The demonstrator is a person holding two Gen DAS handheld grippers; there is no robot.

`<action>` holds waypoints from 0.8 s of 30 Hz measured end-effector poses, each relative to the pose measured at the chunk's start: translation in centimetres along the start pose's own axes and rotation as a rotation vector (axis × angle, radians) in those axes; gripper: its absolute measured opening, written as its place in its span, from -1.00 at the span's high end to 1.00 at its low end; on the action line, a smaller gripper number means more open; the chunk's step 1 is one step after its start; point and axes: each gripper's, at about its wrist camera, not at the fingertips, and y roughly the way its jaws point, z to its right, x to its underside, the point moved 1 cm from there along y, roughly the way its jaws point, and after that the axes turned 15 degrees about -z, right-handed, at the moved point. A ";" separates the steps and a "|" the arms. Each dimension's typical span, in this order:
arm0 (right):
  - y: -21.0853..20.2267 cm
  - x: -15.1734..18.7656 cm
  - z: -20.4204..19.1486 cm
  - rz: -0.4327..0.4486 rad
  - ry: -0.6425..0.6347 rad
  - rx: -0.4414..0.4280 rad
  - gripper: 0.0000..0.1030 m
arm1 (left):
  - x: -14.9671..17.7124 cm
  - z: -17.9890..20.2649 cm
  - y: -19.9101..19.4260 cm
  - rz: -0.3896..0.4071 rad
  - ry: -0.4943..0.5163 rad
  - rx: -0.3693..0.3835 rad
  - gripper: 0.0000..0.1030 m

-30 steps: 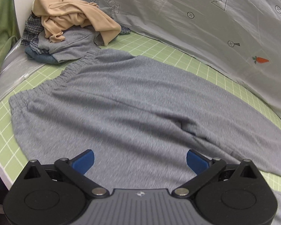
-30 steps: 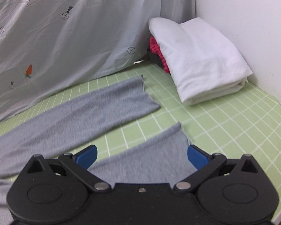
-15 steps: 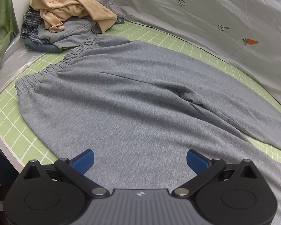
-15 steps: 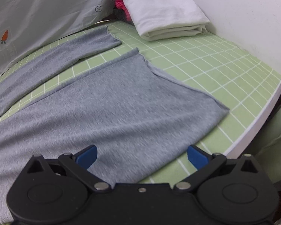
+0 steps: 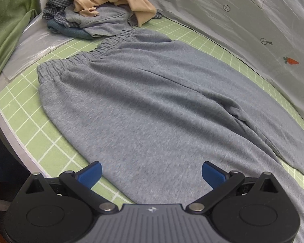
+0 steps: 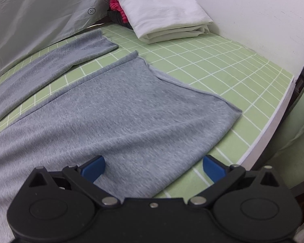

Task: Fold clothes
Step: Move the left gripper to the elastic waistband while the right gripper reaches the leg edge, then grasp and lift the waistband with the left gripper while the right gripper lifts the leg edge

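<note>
Grey sweatpants (image 5: 152,101) lie flat on the green grid mat (image 5: 26,121), elastic waistband (image 5: 75,62) at the far left. The left gripper (image 5: 151,173) hovers open over the near edge of the hip area, nothing between its blue fingers. In the right wrist view the two legs (image 6: 115,117) stretch toward the right; the near leg's hem (image 6: 192,89) ends short of the table edge. My right gripper (image 6: 153,167) is open above the near leg's lower edge, holding nothing.
A heap of unfolded clothes (image 5: 103,10), tan on top, sits at the far left corner. A folded white stack (image 6: 162,14) with something pink (image 6: 116,8) beside it rests at the far right. A grey printed sheet (image 5: 243,20) hangs behind. The table edge (image 6: 273,121) runs close on the right.
Both grippers have pulled back toward the near side of the pants. The left view has shifted toward the waistband; the right view now shows the whole near leg hem and the table edge.
</note>
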 end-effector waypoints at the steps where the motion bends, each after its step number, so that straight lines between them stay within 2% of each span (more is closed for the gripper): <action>1: 0.0 0.0 -0.1 -0.005 0.016 0.007 -1.00 | -0.4 -0.7 0.0 0.001 -0.020 -0.004 -1.00; 7: 0.0 -0.1 -0.8 -0.023 0.103 0.042 -1.00 | -3.6 -6.3 0.7 0.007 -0.198 -0.024 -0.98; 11: 0.1 -0.4 -1.0 -0.033 0.158 0.060 -1.00 | -6.3 -9.8 1.6 0.017 -0.250 -0.081 -0.86; 13: 0.1 -0.6 -1.0 -0.045 0.194 0.071 -1.00 | -7.5 -11.4 1.9 0.024 -0.283 -0.080 -0.81; 20: 0.4 -1.6 -0.7 -0.060 0.363 0.113 -0.98 | -10.5 -15.0 2.5 0.061 -0.349 -0.023 -0.40; 22: 0.3 -1.8 -0.8 -0.066 0.396 0.130 -0.90 | -10.9 -15.4 2.6 0.067 -0.360 -0.013 -0.25; 24: 0.3 -2.1 -0.8 -0.069 0.417 0.143 -0.66 | -11.1 -15.6 2.8 0.068 -0.378 -0.005 0.01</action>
